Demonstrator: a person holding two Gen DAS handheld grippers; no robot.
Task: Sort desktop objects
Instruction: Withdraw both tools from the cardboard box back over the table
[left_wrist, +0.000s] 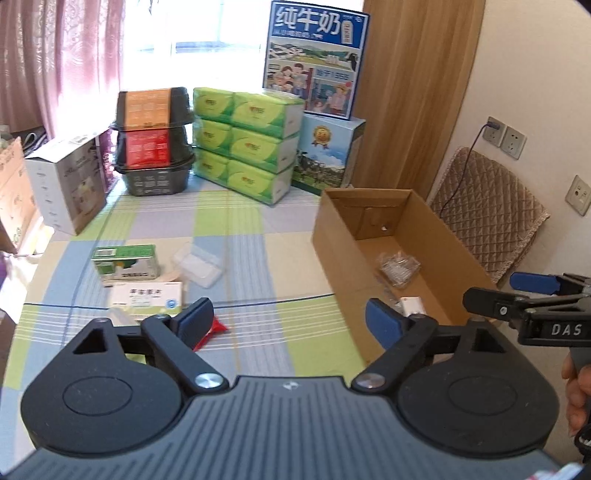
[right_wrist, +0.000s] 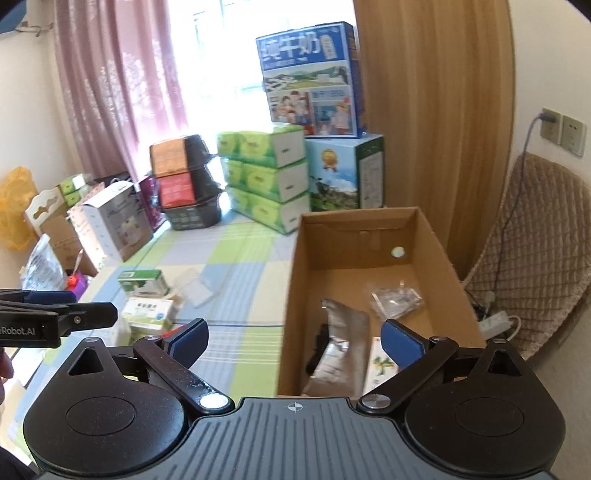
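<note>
My left gripper hangs open and holds nothing, above the checked tablecloth. Ahead to its left lie a green carton, a white medicine box, a clear plastic container and a red scrap. The open cardboard box stands to the right. My right gripper is open and empty over the near left wall of the cardboard box. Inside the box lie a silver foil pouch, a clear bag and a white packet with green print. A dark item beside the pouch is partly hidden.
At the back stand stacked green tissue packs, black baskets, blue milk cartons and a white appliance box. A quilted chair and wall sockets are on the right. A pink curtain hangs at left.
</note>
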